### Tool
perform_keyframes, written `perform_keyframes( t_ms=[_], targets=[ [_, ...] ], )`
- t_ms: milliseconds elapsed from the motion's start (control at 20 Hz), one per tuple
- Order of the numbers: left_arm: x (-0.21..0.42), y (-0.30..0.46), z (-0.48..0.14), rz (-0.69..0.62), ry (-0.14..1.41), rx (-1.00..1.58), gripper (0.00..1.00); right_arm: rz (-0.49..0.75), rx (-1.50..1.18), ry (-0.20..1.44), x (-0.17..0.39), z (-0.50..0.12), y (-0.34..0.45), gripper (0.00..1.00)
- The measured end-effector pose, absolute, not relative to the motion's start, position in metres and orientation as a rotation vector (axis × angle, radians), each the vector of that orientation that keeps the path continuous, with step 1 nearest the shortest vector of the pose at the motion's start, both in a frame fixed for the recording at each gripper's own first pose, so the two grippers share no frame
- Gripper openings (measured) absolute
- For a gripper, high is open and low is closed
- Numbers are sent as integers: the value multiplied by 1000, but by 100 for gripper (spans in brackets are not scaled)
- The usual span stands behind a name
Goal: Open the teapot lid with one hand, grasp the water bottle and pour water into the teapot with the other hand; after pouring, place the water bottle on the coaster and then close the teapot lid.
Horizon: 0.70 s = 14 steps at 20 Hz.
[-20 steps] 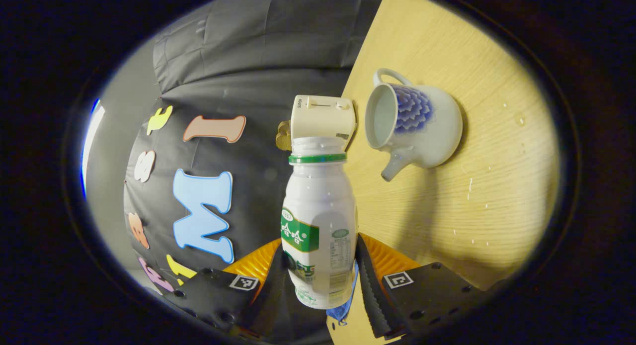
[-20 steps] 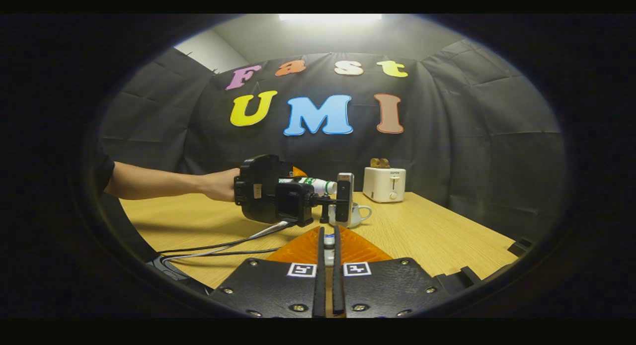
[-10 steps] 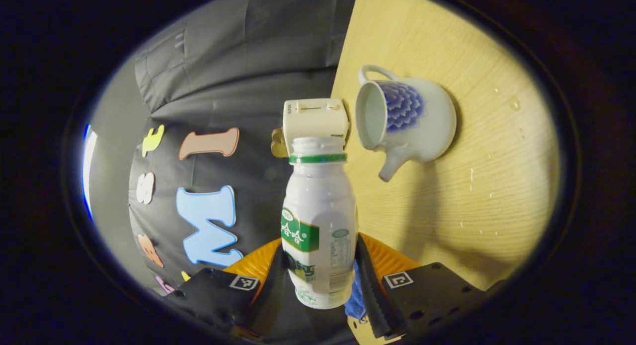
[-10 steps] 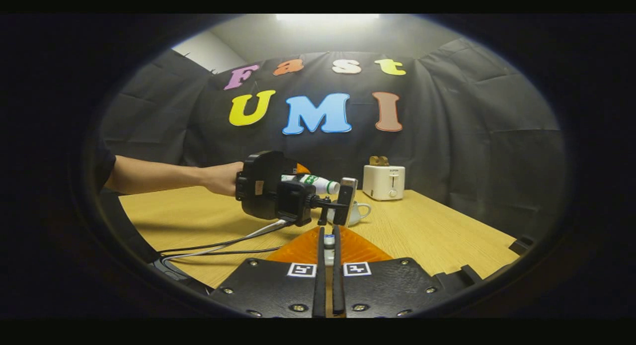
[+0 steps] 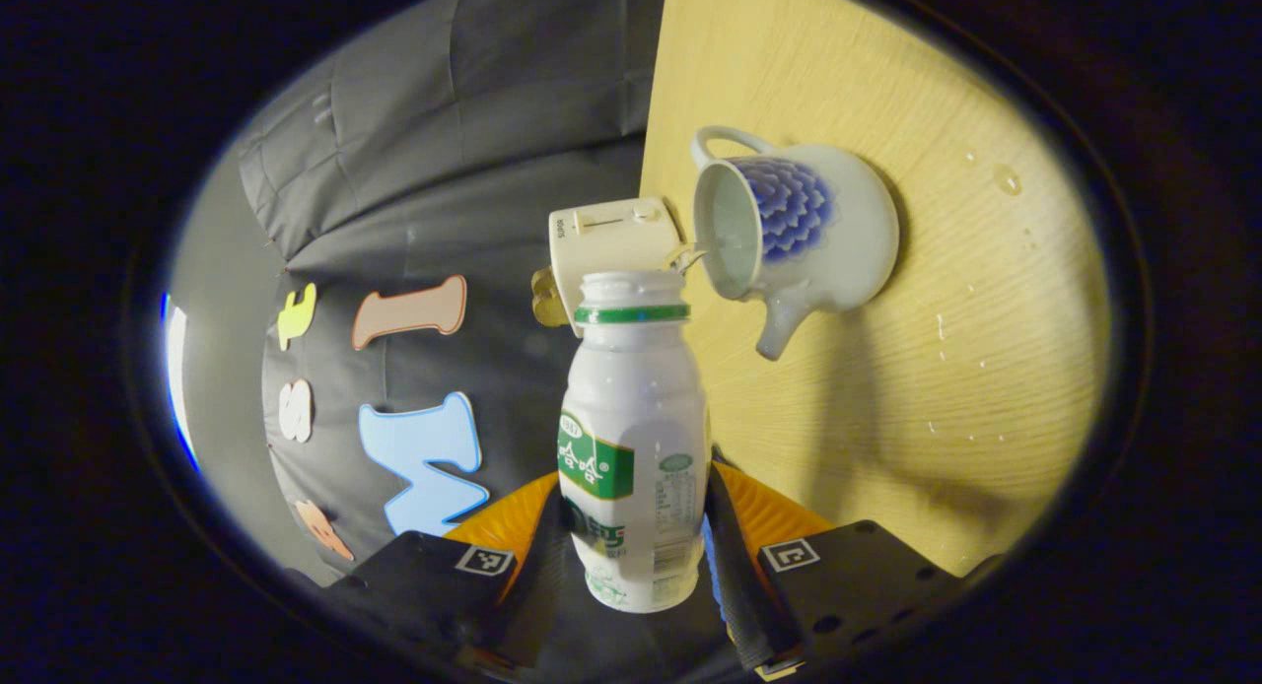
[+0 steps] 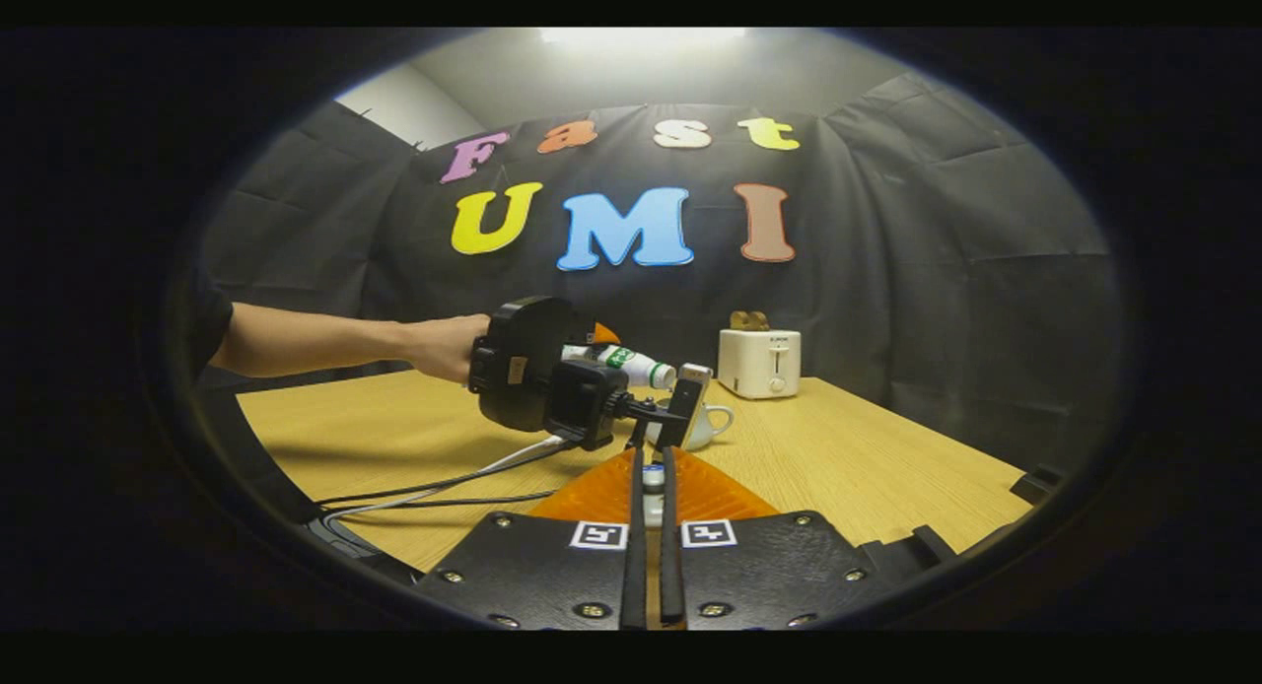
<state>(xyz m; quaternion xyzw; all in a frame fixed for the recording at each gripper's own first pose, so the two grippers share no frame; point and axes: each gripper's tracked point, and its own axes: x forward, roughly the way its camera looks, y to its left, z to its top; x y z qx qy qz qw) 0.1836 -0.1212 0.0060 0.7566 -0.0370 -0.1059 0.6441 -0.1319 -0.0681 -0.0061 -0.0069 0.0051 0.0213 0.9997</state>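
My left gripper [image 5: 639, 492] is shut on a white water bottle [image 5: 631, 438] with a green neck ring and no cap. The bottle lies tipped over, its mouth right beside the open top of the white-and-blue teapot [image 5: 828, 240] on the wooden table [image 5: 966, 369]. A thin thread of water [image 5: 692, 259] runs from the mouth into the pot. In the right gripper view, the bottle [image 6: 631, 366] slants down toward the teapot [image 6: 708, 425]. My right gripper [image 6: 653, 467] hangs near the table's front edge, shut on the small white teapot lid [image 6: 653, 480].
A white toaster [image 6: 759, 363] with toast in it stands at the table's back edge, behind the teapot. Water drops [image 5: 1006, 179] lie on the wood near the pot. A person's hand [image 6: 439, 347] holds the left gripper, and cables [image 6: 444, 487] trail across the table's left side.
The left gripper has tipped the bottle's mouth further down and closer to the teapot's opening, and a thin stream now shows there. The right gripper has stayed put with the lid.
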Motion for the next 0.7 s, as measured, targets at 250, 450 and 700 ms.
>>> perform_keyframes(
  t_ms=[250,450,700],
  targets=[
    [184,-121,9,-233,-94,1740,81,44,-16,12,-131,-5,-68,6],
    [183,-121,12,-227,-98,1751,82,44,-17,11,-132,-4,-68,6],
    [183,-120,15,-222,-100,1774,76,44,-24,13,-132,-4,-67,6]
  ],
)
